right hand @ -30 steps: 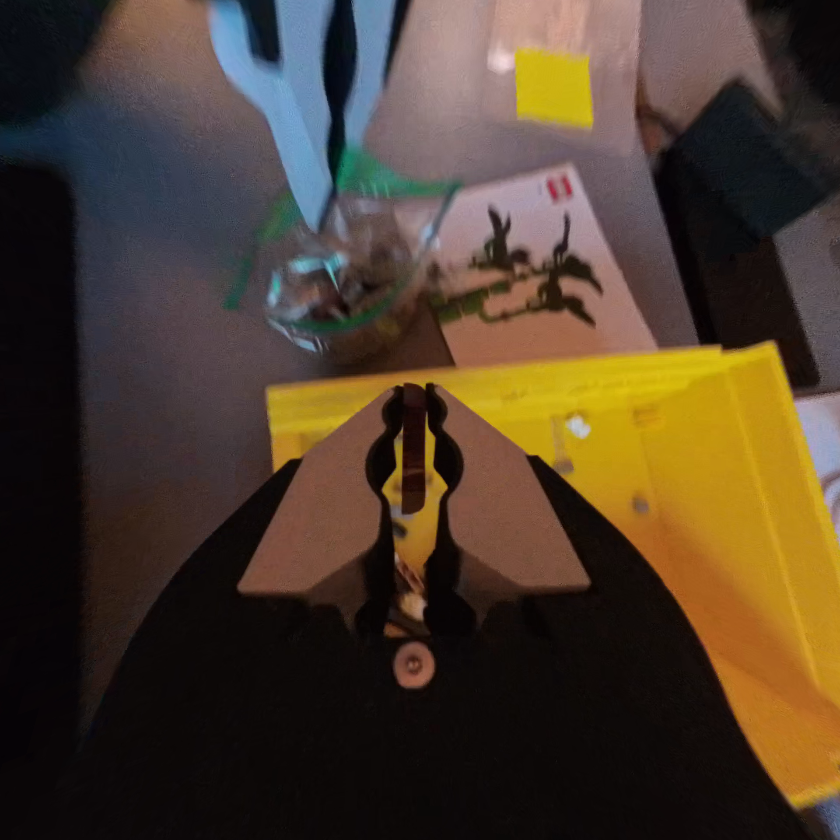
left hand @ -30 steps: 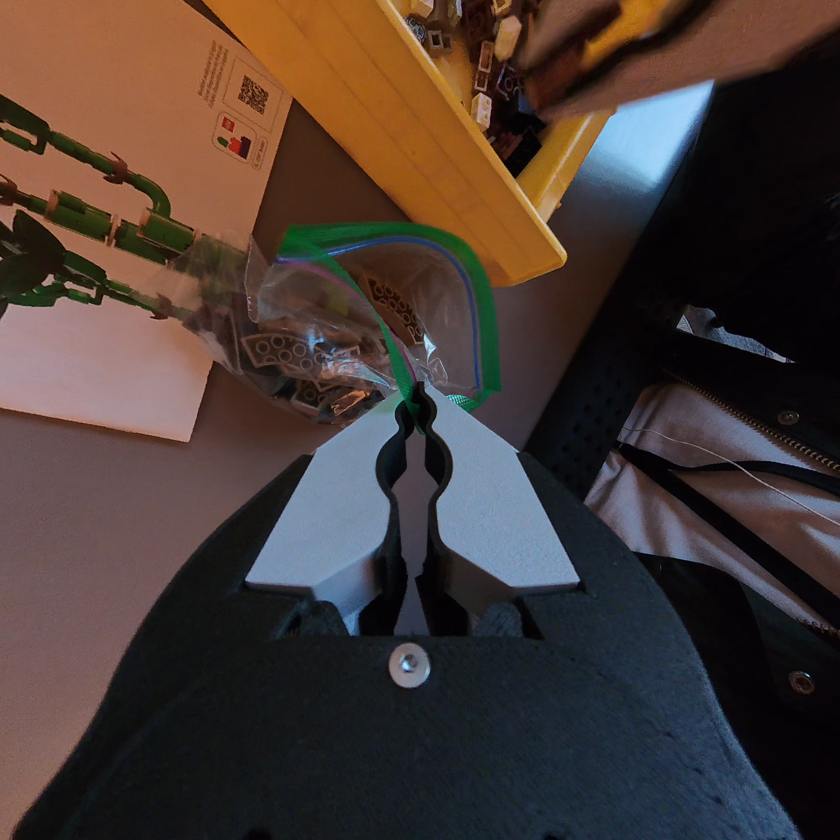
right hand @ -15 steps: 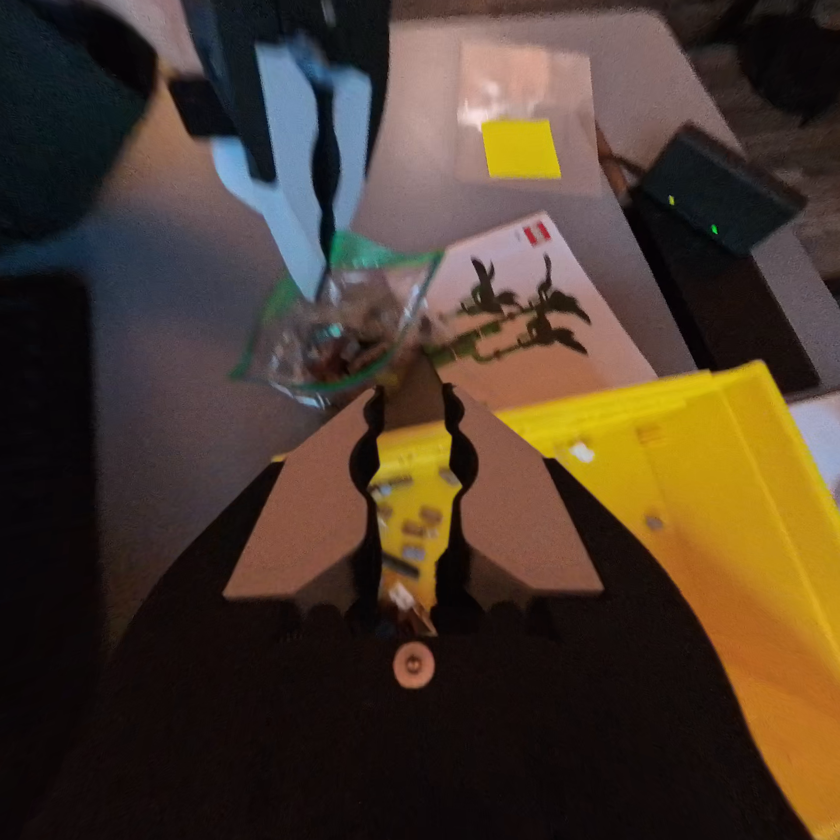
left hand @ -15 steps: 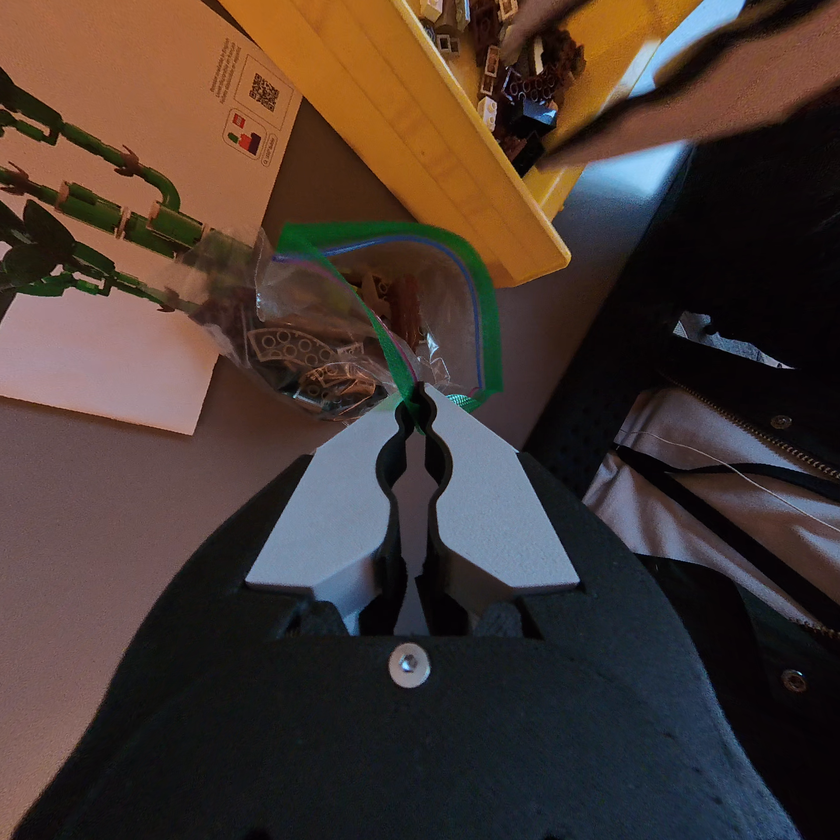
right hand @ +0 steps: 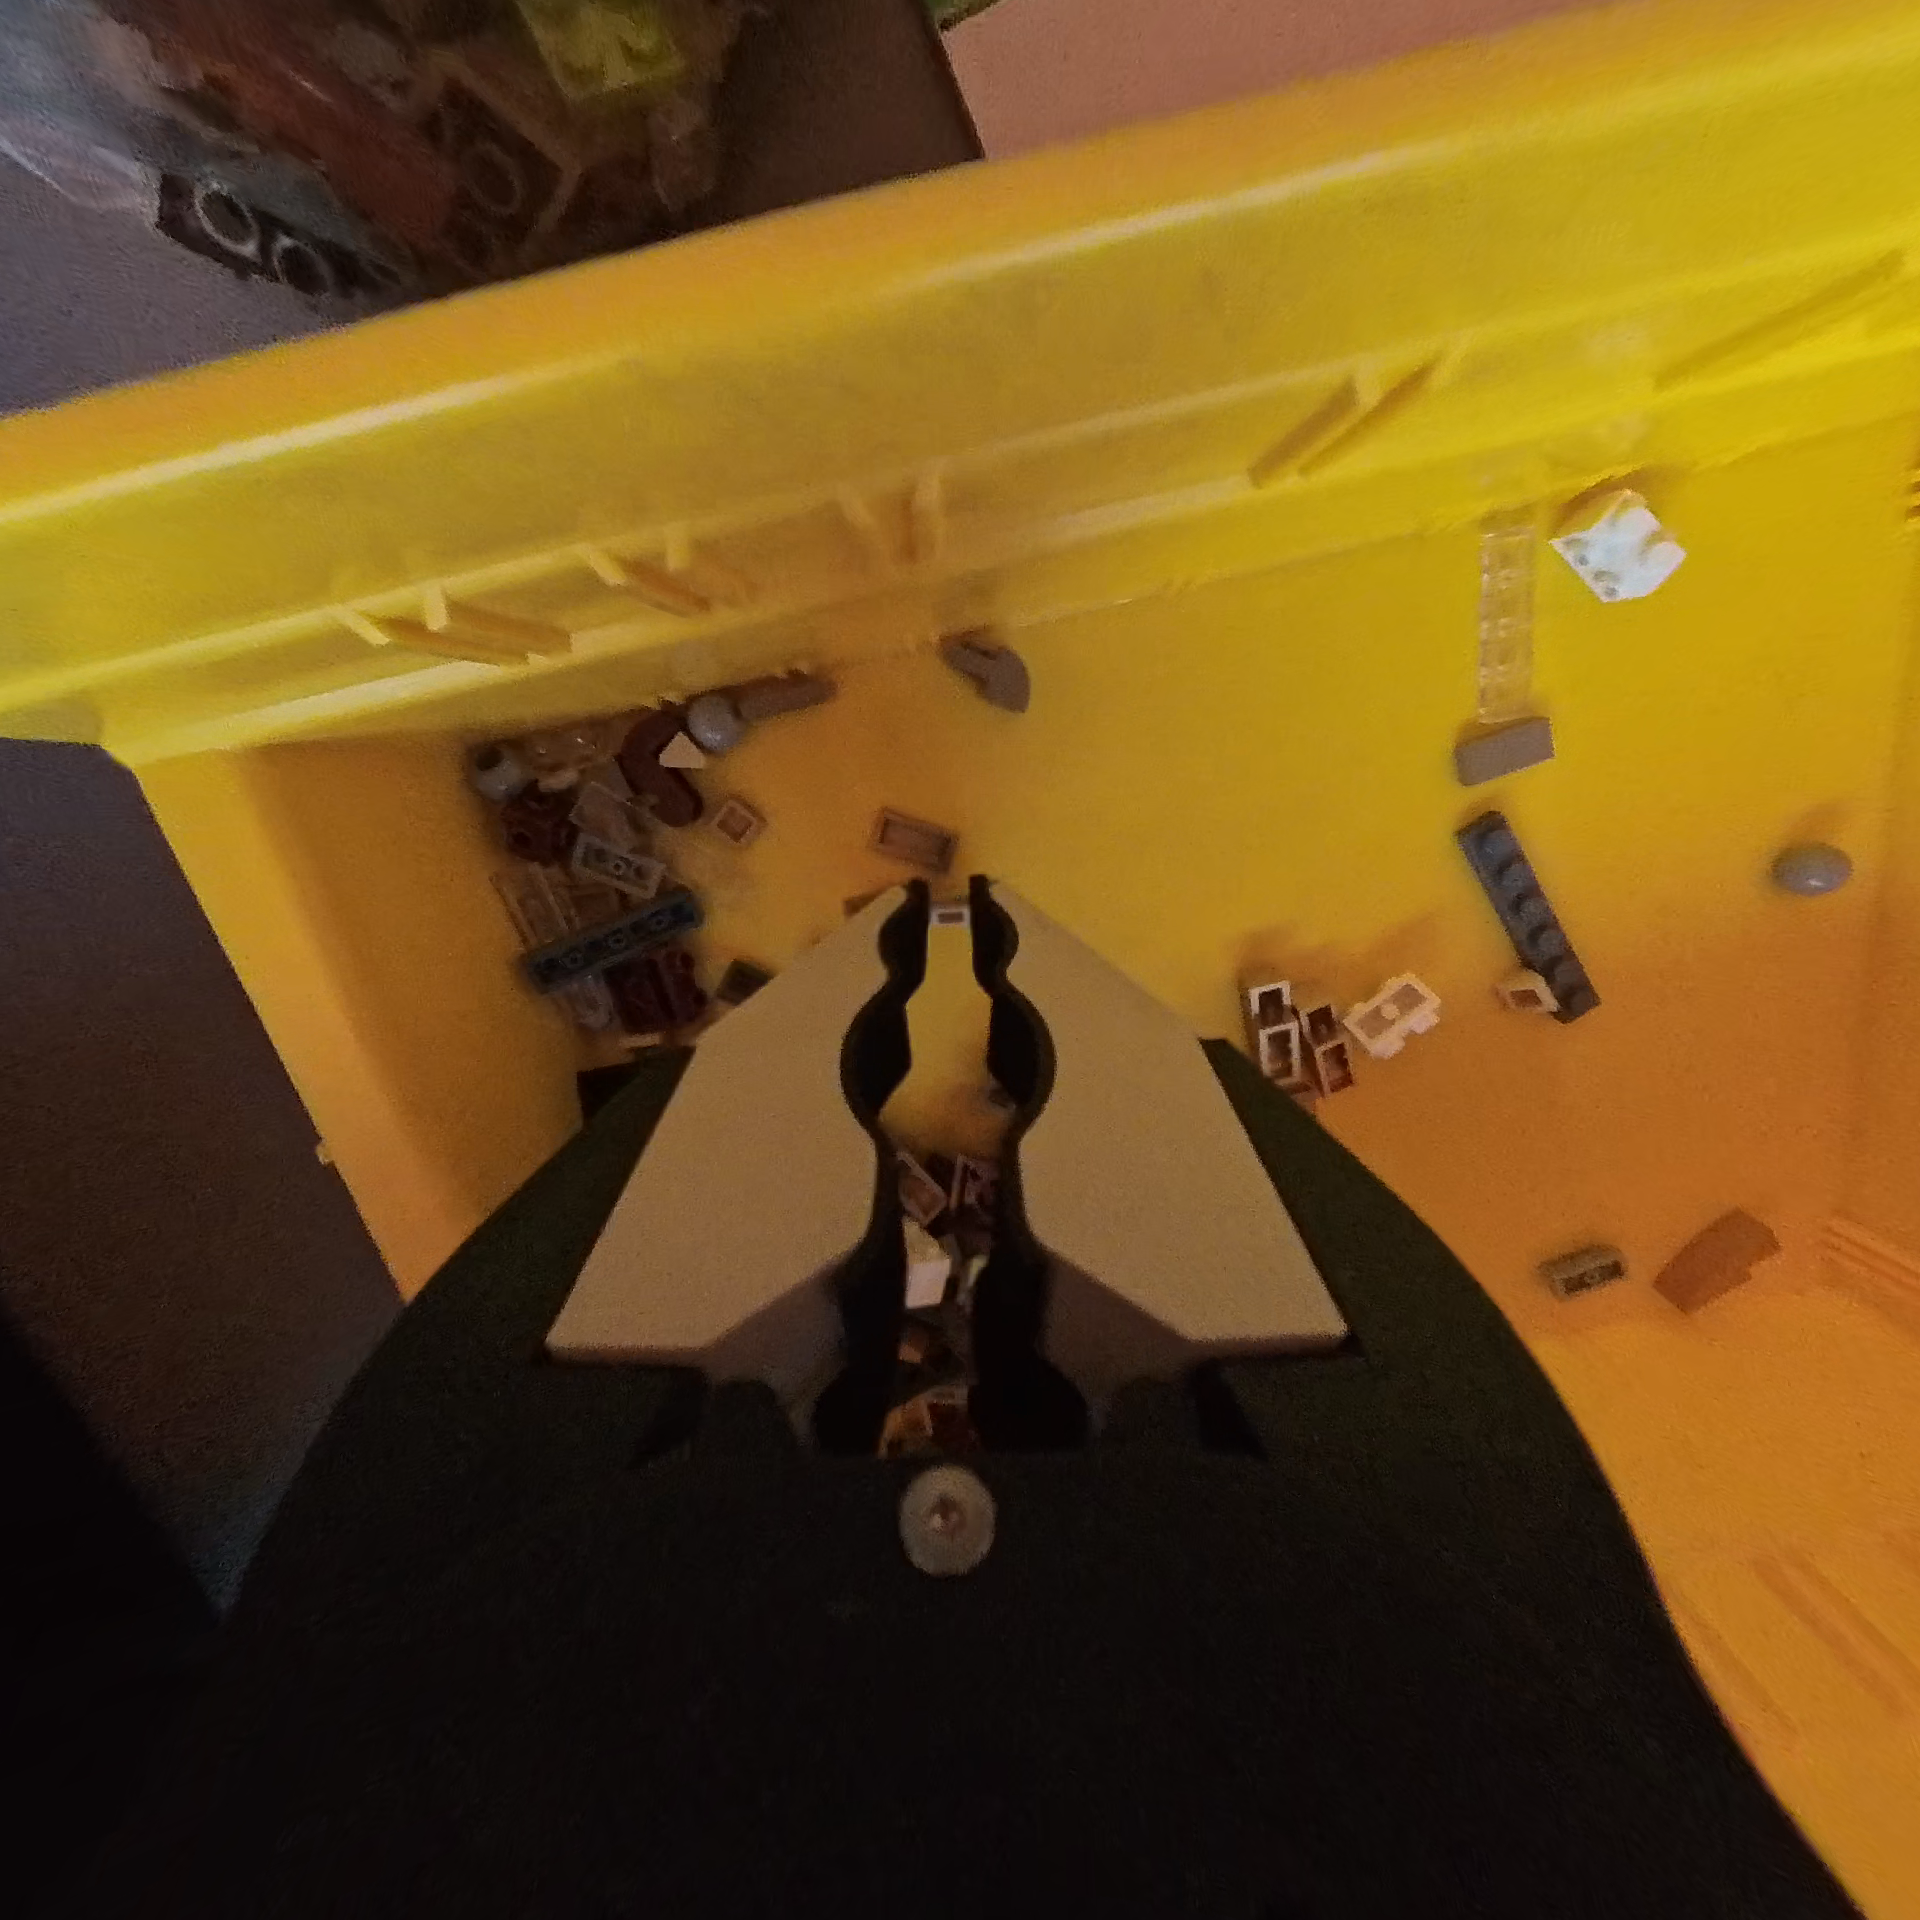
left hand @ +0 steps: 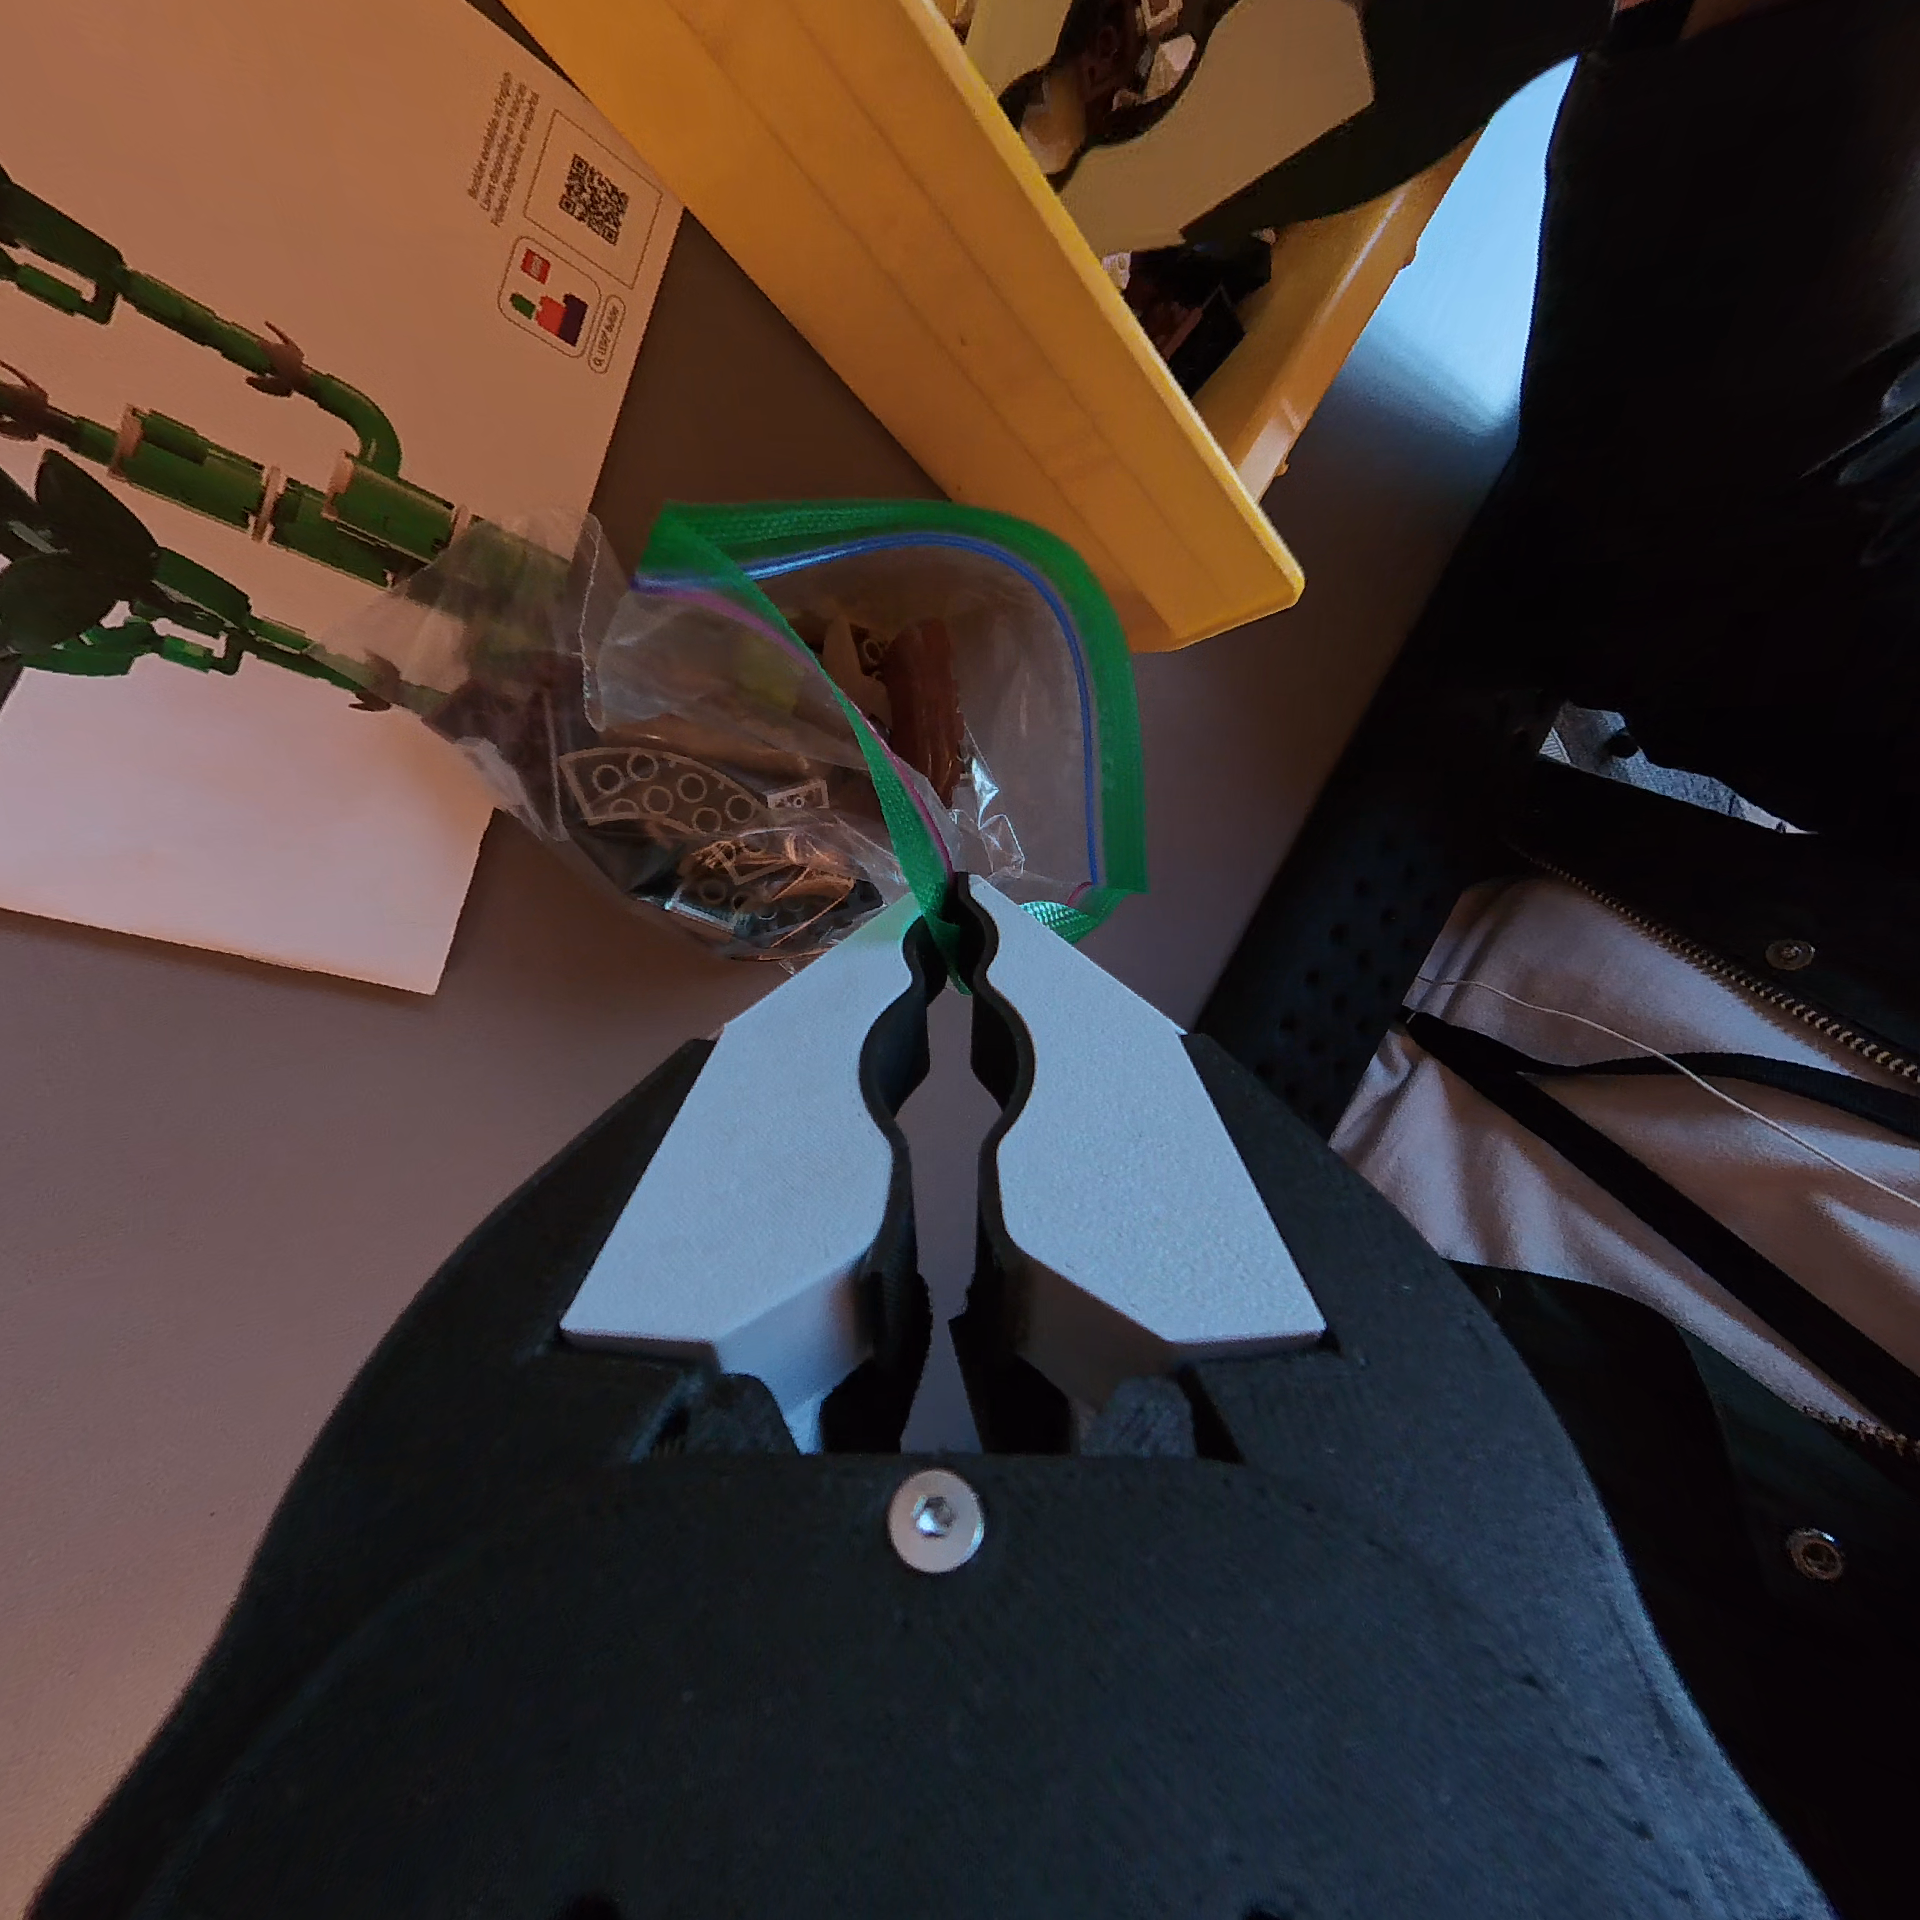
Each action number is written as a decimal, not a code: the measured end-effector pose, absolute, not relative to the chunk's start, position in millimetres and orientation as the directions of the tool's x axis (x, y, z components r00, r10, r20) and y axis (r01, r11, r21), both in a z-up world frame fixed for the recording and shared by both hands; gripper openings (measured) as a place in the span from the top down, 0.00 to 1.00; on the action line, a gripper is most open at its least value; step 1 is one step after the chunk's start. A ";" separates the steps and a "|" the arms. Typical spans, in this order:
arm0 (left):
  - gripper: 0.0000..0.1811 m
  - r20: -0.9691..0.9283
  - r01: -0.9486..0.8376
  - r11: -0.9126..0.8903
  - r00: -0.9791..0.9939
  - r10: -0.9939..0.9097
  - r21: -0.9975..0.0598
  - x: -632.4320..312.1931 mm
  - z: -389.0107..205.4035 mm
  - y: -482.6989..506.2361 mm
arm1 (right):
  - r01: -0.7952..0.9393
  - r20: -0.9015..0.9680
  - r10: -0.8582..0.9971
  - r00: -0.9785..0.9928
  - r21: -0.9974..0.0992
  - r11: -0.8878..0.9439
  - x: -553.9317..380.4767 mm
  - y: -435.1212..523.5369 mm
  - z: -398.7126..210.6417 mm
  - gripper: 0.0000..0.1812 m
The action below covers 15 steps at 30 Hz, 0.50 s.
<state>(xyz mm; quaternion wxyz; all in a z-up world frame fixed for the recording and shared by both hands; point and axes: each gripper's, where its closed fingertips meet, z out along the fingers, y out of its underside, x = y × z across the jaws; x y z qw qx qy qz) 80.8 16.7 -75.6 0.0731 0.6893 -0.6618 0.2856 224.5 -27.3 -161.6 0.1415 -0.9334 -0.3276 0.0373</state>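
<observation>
My left gripper (left hand: 961, 914) is shut on the green zip edge (left hand: 1112, 727) of a clear plastic bag (left hand: 727, 748) and holds its mouth open above the table. The bag holds dark and brown bricks. My right gripper (right hand: 948, 902) is down inside the yellow bin (right hand: 935, 364), its jaws closed to a narrow gap on a small white brick (right hand: 948, 915) at the tips. It also shows in the left wrist view (left hand: 1195, 114), inside the bin (left hand: 987, 312). The bag shows blurred beyond the bin wall (right hand: 364, 156).
An instruction booklet (left hand: 260, 208) with a green plant picture lies under the bag on the brown table (left hand: 208, 1143). Loose bricks lie in the bin: a cluster (right hand: 603, 894), a dark blue bar (right hand: 1527, 914), a white brick (right hand: 1616, 556). A person's jacket (left hand: 1610, 1143) is at the right.
My right gripper let go of a brown piece over the bag, then dropped into the bin and narrowed its jaws around a small white brick. The left gripper kept hold of the bag.
</observation>
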 end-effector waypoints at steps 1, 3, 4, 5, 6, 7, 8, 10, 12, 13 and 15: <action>1.00 0.489 -0.954 -0.112 -0.041 -0.871 -0.279 80.7 -75.4 16.5 | 0.602 0.040 0.619 0.785 -0.287 -0.745 227.1 -26.0 -160.8 0.96; 1.00 0.487 -0.954 -0.110 -0.043 -0.872 -0.280 80.8 -75.0 16.1 | 0.606 0.065 0.618 0.784 -0.299 -0.737 230.8 -23.8 -156.2 0.96; 1.00 0.488 -0.954 -0.110 -0.043 -0.872 -0.279 80.6 -75.0 16.1 | 0.599 0.060 0.616 0.785 -0.324 -0.732 229.1 -22.6 -150.9 0.96; 1.00 0.488 -0.954 -0.110 -0.042 -0.872 -0.280 80.7 -74.9 16.2 | 0.589 0.071 0.609 0.790 -0.360 -0.723 228.4 -18.7 -142.5 0.96; 1.00 0.489 -0.953 -0.111 -0.042 -0.871 -0.280 80.7 -74.8 16.2 | 0.578 0.078 0.603 0.794 -0.400 -0.711 225.9 -15.4 -131.9 0.96; 1.00 0.490 -0.953 -0.111 -0.042 -0.871 -0.280 80.8 -74.7 16.3 | 0.568 0.075 0.603 0.794 -0.447 -0.691 219.7 -13.0 -119.1 0.96; 1.00 0.489 -0.953 -0.111 -0.042 -0.871 -0.281 80.8 -74.7 16.3 | 0.560 0.077 0.611 0.788 -0.501 -0.660 210.4 -10.1 -104.1 0.96; 1.00 0.490 -0.953 -0.111 -0.043 -0.871 -0.281 81.2 -74.9 16.1 | 0.547 0.099 0.638 0.764 -0.624 -0.558 184.6 -2.2 -69.4 0.96; 1.00 0.490 -0.954 -0.110 -0.043 -0.871 -0.279 81.2 -75.4 15.8 | 0.510 0.098 0.678 0.728 -0.738 -0.441 150.5 2.0 -36.9 0.96; 1.00 0.490 -0.954 -0.110 -0.043 -0.871 -0.279 81.3 -75.4 15.7 | 0.492 0.099 0.703 0.705 -0.782 -0.383 133.3 3.3 -25.6 0.96; 1.00 0.489 -0.954 -0.111 -0.042 -0.871 -0.280 81.3 -75.1 15.9 | 0.459 0.082 0.737 0.671 -0.826 -0.326 107.9 6.3 -18.9 0.96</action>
